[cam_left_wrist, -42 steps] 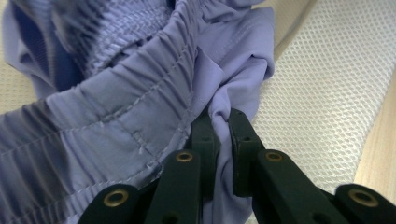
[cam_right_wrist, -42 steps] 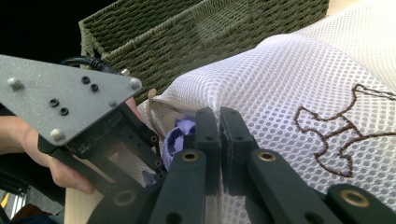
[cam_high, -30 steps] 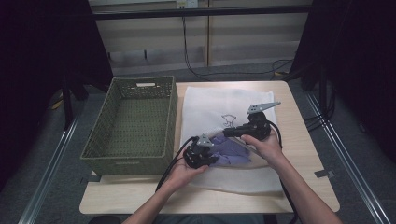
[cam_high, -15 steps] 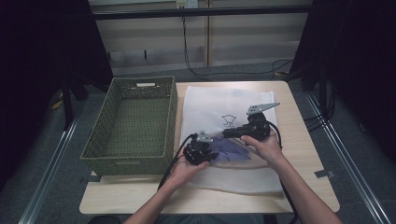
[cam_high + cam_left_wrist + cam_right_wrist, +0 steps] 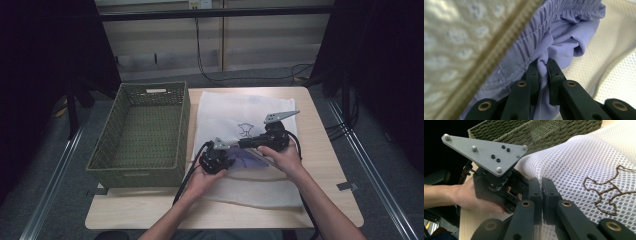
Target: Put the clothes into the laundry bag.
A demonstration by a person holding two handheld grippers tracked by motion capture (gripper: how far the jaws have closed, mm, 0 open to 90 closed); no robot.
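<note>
A white mesh bag [image 5: 240,115] lies flat on the light wooden tabletop [image 5: 325,165]. It is soft net cloth full of tiny round holes, with a little brown outline picture [image 5: 607,195] stitched on it. A tan zipper [image 5: 491,57] runs along its edge. Inside the bag's mouth sits a purple cloth [image 5: 564,32], smooth and thin, with a bunched, stretchy band.

The left gripper [image 5: 542,66] has its two black jaws nearly closed, pinching a fold of the purple cloth. The right gripper [image 5: 541,185] has its jaws pressed together on a raised bit of the white mesh, just beside the other gripper.

A green woven basket [image 5: 142,130], shaped like a box, stands on the tabletop just beside the bag.
</note>
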